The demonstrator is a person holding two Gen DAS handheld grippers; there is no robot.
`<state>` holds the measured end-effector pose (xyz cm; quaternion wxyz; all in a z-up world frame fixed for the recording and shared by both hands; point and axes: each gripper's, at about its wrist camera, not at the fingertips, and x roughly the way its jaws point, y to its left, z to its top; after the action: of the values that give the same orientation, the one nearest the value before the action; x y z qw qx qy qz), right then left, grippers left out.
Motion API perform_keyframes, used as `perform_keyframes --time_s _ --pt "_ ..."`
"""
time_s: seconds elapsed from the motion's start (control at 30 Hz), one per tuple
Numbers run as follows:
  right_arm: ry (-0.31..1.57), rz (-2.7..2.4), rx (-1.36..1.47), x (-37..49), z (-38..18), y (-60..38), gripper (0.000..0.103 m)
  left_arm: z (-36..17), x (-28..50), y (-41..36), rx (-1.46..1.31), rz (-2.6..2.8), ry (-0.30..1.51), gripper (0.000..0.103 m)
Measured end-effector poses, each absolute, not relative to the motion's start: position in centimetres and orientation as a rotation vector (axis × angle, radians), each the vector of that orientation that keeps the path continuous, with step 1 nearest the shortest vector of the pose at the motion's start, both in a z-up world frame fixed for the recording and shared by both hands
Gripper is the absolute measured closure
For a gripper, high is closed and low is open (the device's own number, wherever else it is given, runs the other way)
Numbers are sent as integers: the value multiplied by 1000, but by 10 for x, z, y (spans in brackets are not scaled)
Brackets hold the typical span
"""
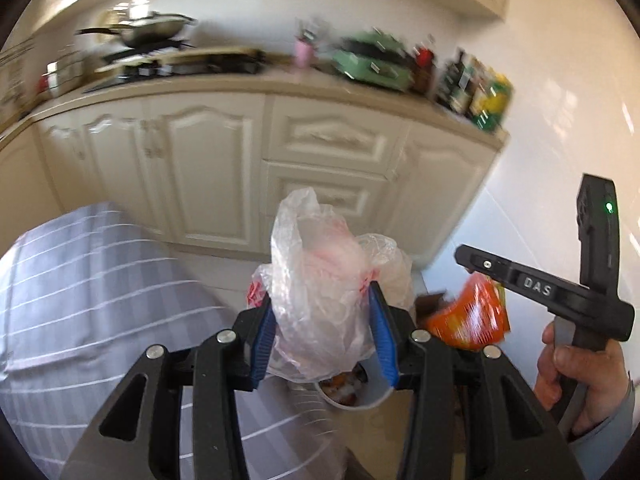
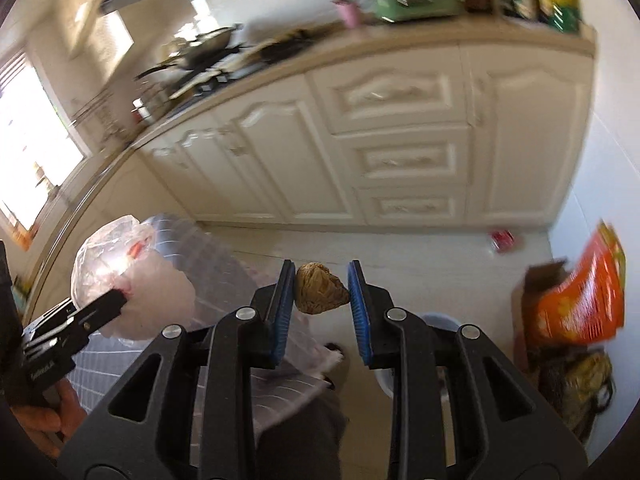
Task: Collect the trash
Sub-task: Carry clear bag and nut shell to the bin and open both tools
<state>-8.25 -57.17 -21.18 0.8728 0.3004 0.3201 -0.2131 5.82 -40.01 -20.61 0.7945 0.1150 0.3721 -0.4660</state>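
The left gripper [image 1: 324, 332] is clamped on a crumpled clear plastic bag [image 1: 320, 280], its blue pads [image 1: 262, 340] pressing the bag from both sides; the bag bulges up above the fingertips and hangs a little below them, with red print showing through the film; just under it sits the rim of a white bin [image 1: 360, 402] with scraps inside. To the left a person's striped grey garment [image 1: 92, 300] fills the lower corner; to the right a hand [image 1: 580, 380] holds the other tool.

The right gripper [image 2: 322, 292] stands narrow, pinching a brown crumpled wad [image 2: 320, 289] between its fingertips; the wad touches both blue pads [image 2: 280, 312] and sticks out at the very tips. Off to its left, in the right wrist view, the plastic bag appears again, well apart from the wad. Beyond, on the pale floor [image 2: 420, 248], lies a small red thing [image 2: 505, 239]; by the right wall an orange packet [image 2: 580, 292] leans over a brown cardboard box [image 2: 538, 280]. Farther back run cream cabinets [image 2: 360, 140]; on the desk [image 1: 224, 80] above them stand a wok [image 1: 156, 28], a green box [image 1: 372, 68] and a row of bottles [image 1: 472, 80], all blurred.
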Motion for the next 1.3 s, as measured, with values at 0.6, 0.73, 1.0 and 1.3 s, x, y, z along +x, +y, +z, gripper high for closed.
perform_keyframes --time_s 0.6,0.73,1.0,1.3 --pt "797 -526 894 -108 -326 -654 76 -352 13 -553 697 -1105 1072 60" --pt "827 -514 974 -102 -348 -665 72 -372 16 -567 751 -1089 1111 43" --pt "808 -580 1012 -108 -360 -671 11 -365 31 -568 729 -1037 1060 13" --pt "797 -590 982 -106 -344 -662 8 -342 36 -556 651 -1035 1031 12"
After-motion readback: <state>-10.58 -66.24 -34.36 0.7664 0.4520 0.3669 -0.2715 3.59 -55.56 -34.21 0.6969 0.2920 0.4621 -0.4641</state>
